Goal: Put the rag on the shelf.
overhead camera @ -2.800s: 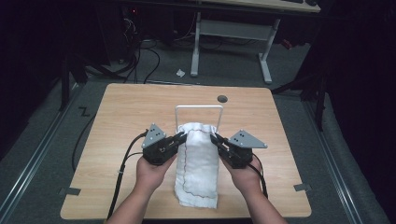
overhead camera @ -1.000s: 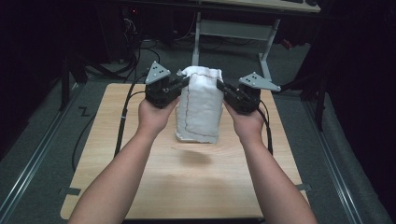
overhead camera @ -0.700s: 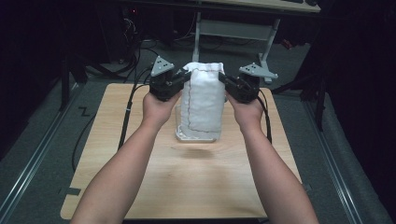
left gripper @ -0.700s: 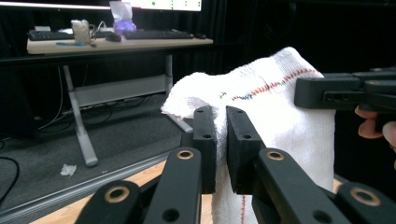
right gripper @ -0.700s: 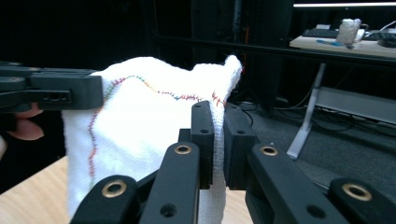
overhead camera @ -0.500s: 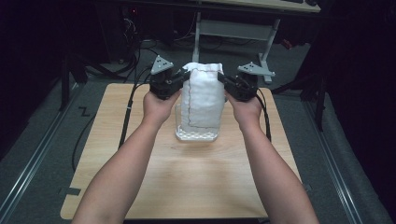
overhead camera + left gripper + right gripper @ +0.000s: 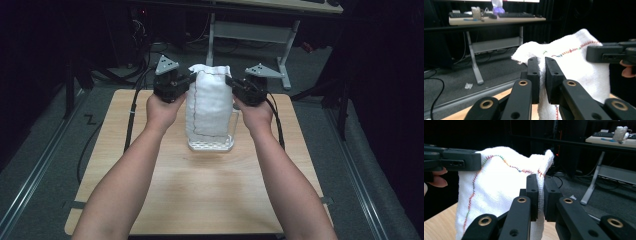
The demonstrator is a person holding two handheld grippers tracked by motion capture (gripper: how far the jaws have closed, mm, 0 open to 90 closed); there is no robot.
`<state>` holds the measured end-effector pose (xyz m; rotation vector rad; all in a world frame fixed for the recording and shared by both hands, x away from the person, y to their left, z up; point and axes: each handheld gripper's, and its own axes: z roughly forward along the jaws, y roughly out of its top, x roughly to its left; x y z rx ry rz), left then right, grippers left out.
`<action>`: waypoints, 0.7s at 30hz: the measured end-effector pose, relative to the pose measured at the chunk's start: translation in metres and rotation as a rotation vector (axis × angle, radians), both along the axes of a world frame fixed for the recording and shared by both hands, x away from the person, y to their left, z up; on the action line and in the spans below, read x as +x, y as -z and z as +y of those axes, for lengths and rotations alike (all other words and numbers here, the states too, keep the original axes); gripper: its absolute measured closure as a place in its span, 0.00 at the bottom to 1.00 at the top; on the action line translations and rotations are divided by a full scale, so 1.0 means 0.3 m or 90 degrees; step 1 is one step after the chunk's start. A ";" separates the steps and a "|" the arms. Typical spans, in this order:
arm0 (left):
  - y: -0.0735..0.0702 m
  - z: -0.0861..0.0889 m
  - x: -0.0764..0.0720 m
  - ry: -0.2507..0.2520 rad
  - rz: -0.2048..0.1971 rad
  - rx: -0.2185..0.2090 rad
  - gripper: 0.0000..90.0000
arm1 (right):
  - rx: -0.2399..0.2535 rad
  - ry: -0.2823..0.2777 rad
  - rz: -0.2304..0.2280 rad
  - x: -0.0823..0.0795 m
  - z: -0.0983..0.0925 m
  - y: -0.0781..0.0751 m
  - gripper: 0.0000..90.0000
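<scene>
Lifted off the wooden table [image 7: 200, 190] and carried toward its far edge, the white towel [image 7: 210, 102] now hangs upright between the two grippers, where 2.8 s ago it lay flat on the tabletop near the person. Over the last half second little changes — the cloth hangs much as it did, only drooping lower over the white rack [image 7: 211, 145] on the table beneath it.

At the upper left corner of the cloth sits the left gripper [image 7: 186, 82], and its own view shows both black jaws pressed close with towel pinched between them. Mirroring it at the upper right corner is the right gripper [image 7: 231, 84], jaws nearly together with the stitched hem running straight into the gap. So each tool is clamped narrowly on a top corner, and the coloured stitching [image 7: 506, 163] runs along the upper edge between the grippers and down one side.

In the high view the towel's lower edge falls in front of the rack's perforated base; whether it touches I cannot tell. My reading is that the carrying phase is done and the work has reached the draping step — the cloth is spread to full width and lined up over the stand. What remains is probably lowering it evenly so the fold lands on the rail, with both corners kept level so the towel does not slide off one side.
</scene>
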<state>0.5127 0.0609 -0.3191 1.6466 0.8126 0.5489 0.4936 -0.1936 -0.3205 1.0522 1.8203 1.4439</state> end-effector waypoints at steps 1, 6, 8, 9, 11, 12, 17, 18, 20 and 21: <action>0.011 -0.004 0.016 0.005 0.018 0.002 0.92 | -0.006 0.005 0.003 0.007 -0.001 0.003 0.94; 0.088 -0.032 0.076 0.002 0.078 0.040 0.92 | -0.028 0.021 0.050 0.063 -0.010 0.052 0.94; 0.108 -0.035 0.086 -0.003 0.096 0.043 0.92 | -0.035 0.024 0.069 0.080 -0.008 0.071 0.94; 0.108 -0.035 0.086 -0.003 0.096 0.043 0.91 | -0.035 0.024 0.069 0.080 -0.008 0.071 0.94; 0.127 -0.032 0.092 -0.005 0.117 0.040 0.91 | -0.044 0.021 0.089 0.100 -0.003 0.094 0.94; 0.143 -0.032 0.097 0.006 0.134 0.050 0.91 | -0.051 0.023 0.096 0.110 0.001 0.114 0.94; 0.162 -0.035 0.098 0.031 0.145 0.048 0.86 | -0.065 0.046 0.096 0.119 0.003 0.143 0.94; 0.163 -0.038 0.098 0.032 0.145 0.047 0.84 | -0.063 0.049 0.094 0.119 0.003 0.144 0.93; 0.166 -0.041 0.099 0.032 0.144 0.054 0.85 | -0.062 0.051 0.096 0.122 0.000 0.143 0.91; 0.167 -0.039 0.099 0.033 0.142 0.053 0.84 | -0.066 0.058 0.094 0.123 -0.002 0.142 0.89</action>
